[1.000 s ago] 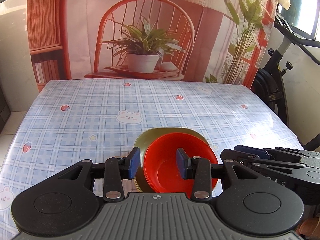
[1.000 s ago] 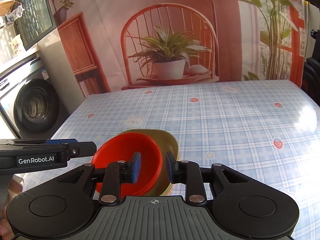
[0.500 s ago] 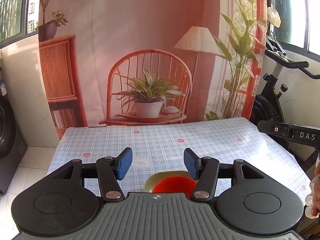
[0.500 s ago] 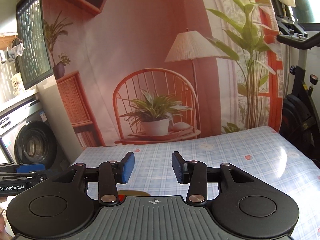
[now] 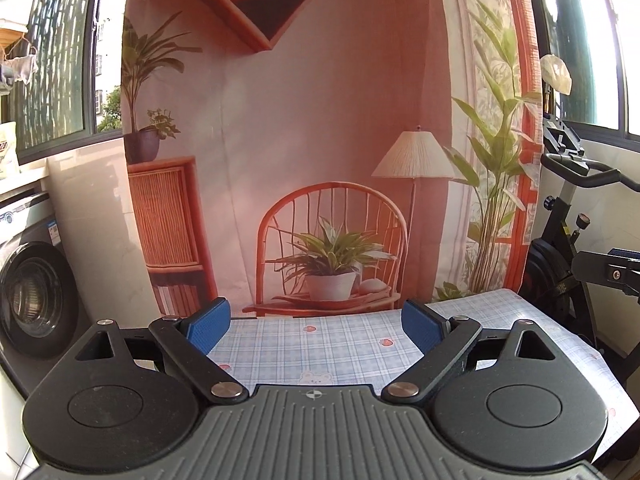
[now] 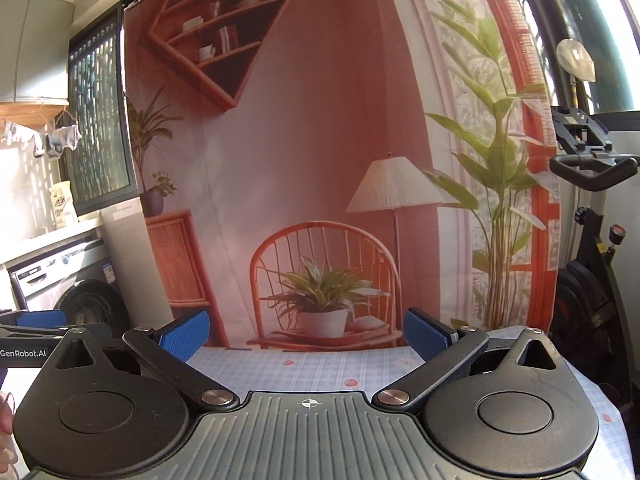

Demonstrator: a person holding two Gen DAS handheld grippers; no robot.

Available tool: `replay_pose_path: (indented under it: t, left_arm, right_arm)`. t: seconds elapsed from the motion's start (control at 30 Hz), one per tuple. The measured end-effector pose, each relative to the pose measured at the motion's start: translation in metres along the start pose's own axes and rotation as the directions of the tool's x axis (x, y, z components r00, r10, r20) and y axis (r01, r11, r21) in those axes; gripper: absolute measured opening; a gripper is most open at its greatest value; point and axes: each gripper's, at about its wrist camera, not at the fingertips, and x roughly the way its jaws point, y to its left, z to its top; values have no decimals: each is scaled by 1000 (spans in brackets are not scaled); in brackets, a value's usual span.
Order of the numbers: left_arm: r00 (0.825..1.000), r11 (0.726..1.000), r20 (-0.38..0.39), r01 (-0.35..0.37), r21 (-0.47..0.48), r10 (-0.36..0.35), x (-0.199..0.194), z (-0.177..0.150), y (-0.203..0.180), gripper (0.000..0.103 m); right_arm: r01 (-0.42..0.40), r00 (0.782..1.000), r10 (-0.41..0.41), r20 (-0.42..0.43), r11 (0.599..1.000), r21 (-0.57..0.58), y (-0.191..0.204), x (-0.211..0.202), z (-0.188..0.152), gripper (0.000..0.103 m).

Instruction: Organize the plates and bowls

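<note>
1. Left tongs point(image 5: 316, 326): blue pads spread wide apart, nothing between them. The jaws have just been opening. Only the checked cloth of the worktop point(image 5: 320, 348) shows through the gap.
2. Right tongs point(image 6: 308, 338): blue pads likewise wide apart and empty; these jaws have also just been opening.
3. Plates and bowls: none visible in either wrist view now. Their place cannot be told; the black tong bodies cover the near part of the worktop in both views.
4. Both views look nearly level across the far end of the worktop. The cloth is pale blue check with small strawberry and bear prints.
5. Backdrop point(image 5: 320, 120) hangs behind the far edge of the worktop: a printed scene with a rattan chair, potted plant, floor lamp, corner shelf and tall leafy plants.
6. Left of the worktop: a washing machine point(image 5: 32, 300) with a dark round door, under a barred window.
7. Right of the worktop: an exercise bike point(image 6: 592, 264), black frame, handlebar up by the window.
8. Cross-sightings: the right tongs' black body enters the left view at its right edge; the left tongs, lettered "GenRobot.AI", enter the right view at its left edge, beside a sliver of the person's hand point(image 6: 5, 432).
</note>
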Motion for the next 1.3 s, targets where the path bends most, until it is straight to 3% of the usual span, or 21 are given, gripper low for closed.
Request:
replay_pose_path:
  t: [0.5,1.3]
  left_arm:
    - [999,998,49,0,-58,3,-49,-1,7,94]
    - [999,998,49,-5,-61,8,-50,-3,11,94]
  right_arm:
    - [27,998,-25,65,999,-33,20,-58,6,103]
    - [26,999,-26,20,1000,-1,19,-52,0,103]
